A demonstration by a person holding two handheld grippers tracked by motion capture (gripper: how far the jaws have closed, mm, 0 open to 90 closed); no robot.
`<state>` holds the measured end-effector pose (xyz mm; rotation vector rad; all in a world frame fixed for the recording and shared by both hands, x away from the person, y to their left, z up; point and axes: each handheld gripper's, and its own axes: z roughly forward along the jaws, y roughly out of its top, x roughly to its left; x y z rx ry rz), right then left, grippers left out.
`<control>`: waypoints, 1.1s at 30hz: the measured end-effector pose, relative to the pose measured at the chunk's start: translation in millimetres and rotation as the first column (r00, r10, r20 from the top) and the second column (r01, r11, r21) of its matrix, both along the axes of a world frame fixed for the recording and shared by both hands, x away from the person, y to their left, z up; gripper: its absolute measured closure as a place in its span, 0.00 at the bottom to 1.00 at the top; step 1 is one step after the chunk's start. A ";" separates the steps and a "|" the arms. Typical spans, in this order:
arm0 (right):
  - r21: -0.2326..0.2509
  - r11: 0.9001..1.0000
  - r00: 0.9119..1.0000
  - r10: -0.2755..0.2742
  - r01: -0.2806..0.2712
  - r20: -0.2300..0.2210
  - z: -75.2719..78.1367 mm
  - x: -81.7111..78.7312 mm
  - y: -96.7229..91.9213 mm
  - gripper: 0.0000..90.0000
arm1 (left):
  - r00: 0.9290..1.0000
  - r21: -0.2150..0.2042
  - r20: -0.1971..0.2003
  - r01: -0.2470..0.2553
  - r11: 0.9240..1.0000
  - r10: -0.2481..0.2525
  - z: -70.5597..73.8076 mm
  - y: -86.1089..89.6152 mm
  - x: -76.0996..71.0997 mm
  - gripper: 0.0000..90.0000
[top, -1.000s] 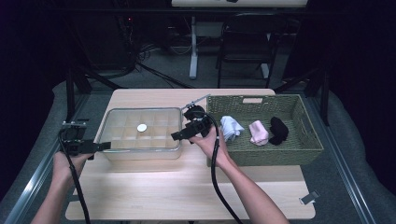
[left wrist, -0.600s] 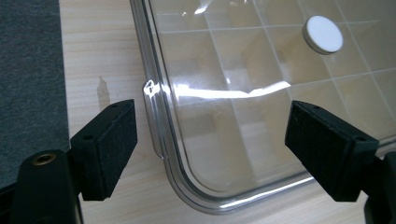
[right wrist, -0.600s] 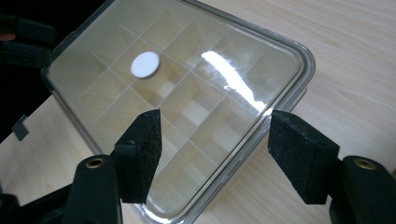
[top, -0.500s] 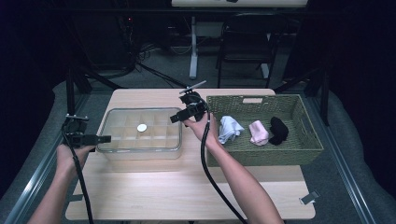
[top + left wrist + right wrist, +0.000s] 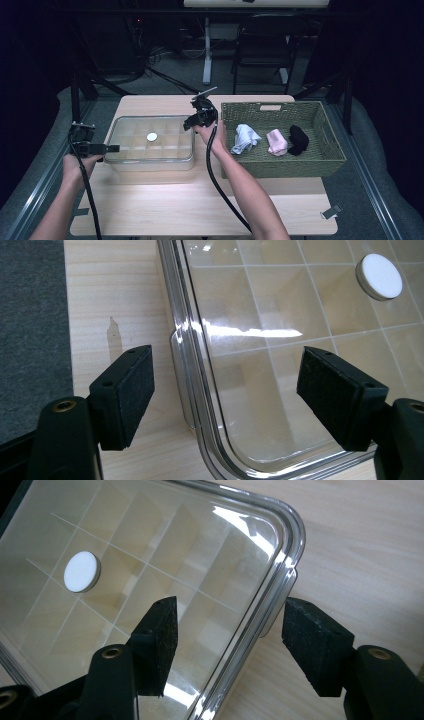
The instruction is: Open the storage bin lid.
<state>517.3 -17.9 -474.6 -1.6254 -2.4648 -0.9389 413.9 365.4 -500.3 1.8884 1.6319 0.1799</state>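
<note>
At the near left edge of the surface (image 5: 165, 200), the left hand-held gripper (image 5: 111, 148) sits level at the short end of the clear plastic lid (image 5: 150, 142) that covers the compartmented organiser box (image 5: 150, 164). In the left gripper view its jaws stand apart and straddle the lid's rim (image 5: 192, 375) and small side tab (image 5: 181, 385), one pad (image 5: 125, 395) over bare wood, the other (image 5: 340, 395) above the lid, neither touching. They have just been closing, with the rim between them.

Farther along, at the box's opposite end, the right hand-held gripper (image 5: 188, 125) does likewise: in the right gripper view its jaws are also apart, either side of the lid's corner rim (image 5: 272, 600) and tab (image 5: 277, 607), and have just been closing on it without contact yet.

To lift the lid cleanly, I judge that both pairs of pads should bite squarely on the tabs, not the rounded corner where they could slip. Both ends should then rise together and level, so that the lid does not jam or drag the box.

A white round disc (image 5: 152, 136) lies at the lid's middle. Beyond, on the right, a woven basket (image 5: 280, 167) holds white (image 5: 246, 137), pink (image 5: 276, 141) and black (image 5: 298, 139) rolled socks.
</note>
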 end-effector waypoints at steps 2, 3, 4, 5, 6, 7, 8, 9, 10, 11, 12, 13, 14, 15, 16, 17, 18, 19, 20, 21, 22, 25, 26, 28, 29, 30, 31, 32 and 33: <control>-0.008 1.000 1.000 0.002 -0.002 -0.007 -0.5 0.8 -0.2 0.44 | 1.000 -0.002 -0.007 0.008 1.000 -0.008 -0.1 1.0 0.4 0.26; -0.004 1.000 1.000 0.006 -0.006 -0.013 -2.2 2.0 0.2 0.45 | 1.000 -0.006 -0.015 0.015 1.000 -0.015 0.0 1.9 0.8 0.26; -0.009 1.000 1.000 0.006 -0.006 -0.008 -4.7 3.6 1.1 0.46 | 1.000 -0.008 -0.010 0.008 1.000 -0.008 -1.0 1.8 1.3 0.27; -0.009 1.000 1.000 0.006 -0.006 -0.008 -4.7 3.6 1.1 0.46 | 1.000 -0.008 -0.010 0.008 1.000 -0.008 -1.0 1.8 1.3 0.27; -0.010 1.000 1.000 -0.001 0.001 -0.018 -6.5 5.1 1.3 0.47 | 1.000 -0.010 -0.008 0.004 1.000 -0.004 -1.3 1.5 1.5 0.28; -0.011 1.000 1.000 -0.001 0.001 -0.015 -7.7 5.9 1.3 0.47 | 1.000 -0.015 -0.012 0.008 1.000 -0.008 -1.1 1.3 1.6 0.28; -0.009 1.000 1.000 -0.001 0.001 -0.026 -8.8 6.6 1.5 0.47 | 1.000 -0.018 -0.007 0.000 1.000 0.000 -1.7 0.1 1.9 0.29; -0.013 1.000 1.000 -0.010 0.010 -0.026 -9.7 6.9 1.9 0.47 | 1.000 -0.011 -0.007 0.005 1.000 -0.005 -1.6 -0.4 2.3 0.29; -0.010 1.000 0.999 -0.018 0.017 -0.030 -10.4 7.5 1.7 0.48 | 1.000 -0.011 -0.010 0.010 1.000 -0.010 -1.2 -0.6 2.5 0.29; -0.011 1.000 0.999 -0.020 0.020 -0.035 -10.5 7.9 1.2 0.49 | 1.000 -0.009 -0.011 0.008 1.000 -0.008 -1.1 -1.5 2.9 0.29; -0.007 1.000 0.999 -0.025 0.025 -0.036 -11.1 8.3 0.0 0.50 | 1.000 -0.009 -0.014 0.013 1.000 -0.013 -0.8 -1.5 3.2 0.29; -0.004 1.000 0.999 -0.029 0.029 -0.035 -11.8 8.7 -0.2 0.50 | 1.000 -0.011 -0.010 0.012 1.000 -0.012 -1.4 -2.3 3.8 0.29; -0.001 0.999 0.998 -0.033 0.033 -0.045 -11.5 9.0 0.2 0.50 | 1.000 -0.015 -0.015 0.013 1.000 -0.013 -1.1 -2.4 3.9 0.30; -0.001 0.999 0.998 -0.033 0.033 -0.045 -11.5 9.0 0.2 0.50 | 1.000 -0.015 -0.015 0.013 1.000 -0.013 -1.1 -2.4 3.9 0.30; -0.002 0.999 0.998 -0.035 0.035 -0.045 -11.6 9.2 0.4 0.50 | 1.000 -0.021 -0.011 0.010 1.000 -0.011 -1.7 -3.0 4.4 0.30; -0.007 0.999 0.998 -0.035 0.035 -0.054 -12.4 10.4 0.7 0.50 | 1.000 -0.029 -0.010 0.010 1.000 -0.010 -2.4 -3.5 5.1 0.30; -0.010 0.999 0.998 -0.033 0.032 -0.058 -13.1 11.0 1.1 0.50 | 1.000 -0.032 -0.009 0.011 0.999 -0.011 -2.5 -3.6 5.3 0.31; -0.010 0.999 0.998 -0.036 0.035 -0.059 -13.6 11.1 2.0 0.50 | 1.000 -0.034 -0.009 0.014 0.999 -0.014 -2.6 -3.6 5.4 0.32; -0.006 0.999 0.997 -0.042 0.042 -0.059 -14.8 11.2 3.4 0.50 | 1.000 -0.034 -0.008 0.015 0.999 -0.016 -2.6 -3.5 5.4 0.32; -0.007 0.999 0.997 -0.043 0.043 -0.063 -15.8 11.6 4.3 0.50 | 1.000 -0.040 -0.009 0.017 0.999 -0.017 -2.7 -2.6 5.2 0.32; -0.010 0.999 0.997 -0.037 0.036 -0.072 -16.9 12.5 4.6 0.51 | 1.000 -0.045 -0.013 0.012 0.999 -0.013 -2.8 -1.8 5.1 0.33; 0.004 0.999 0.996 -0.048 0.049 -0.081 -19.8 13.2 4.3 0.52 | 1.000 -0.072 -0.016 0.013 0.997 -0.015 -3.6 3.5 4.1 0.38; 0.011 0.998 0.995 -0.057 0.058 -0.083 -20.1 13.2 4.0 0.53 | 1.000 -0.084 -0.020 0.022 0.996 -0.023 -3.5 5.7 4.0 0.39; 0.018 0.998 0.995 -0.059 0.061 -0.086 -20.1 13.8 2.8 0.54 | 1.000 -0.106 -0.023 0.014 0.994 -0.016 -4.5 7.4 3.2 0.41; 0.020 0.998 0.994 -0.060 0.062 -0.089 -20.2 14.0 2.1 0.55 | 1.000 -0.109 -0.025 0.012 0.994 -0.015 -4.9 8.3 2.9 0.42; 0.025 0.997 0.994 -0.065 0.067 -0.092 -20.4 14.0 1.7 0.55 | 1.000 -0.117 -0.027 0.009 0.993 -0.012 -5.1 8.6 2.6 0.42; 0.032 0.997 0.994 -0.069 0.072 -0.087 -21.0 14.0 1.5 0.55 | 0.999 -0.120 -0.032 0.008 0.993 -0.012 -4.8 8.9 2.2 0.43; 0.026 0.997 0.993 -0.066 0.068 -0.094 -20.4 14.1 1.4 0.55 | 0.999 -0.122 -0.033 0.009 0.993 -0.014 -4.9 9.5 2.1 0.43; 0.030 0.997 0.994 -0.069 0.072 -0.090 -20.7 14.0 1.8 0.56 | 0.999 -0.119 -0.037 0.012 0.993 -0.017 -4.7 9.8 2.0 0.43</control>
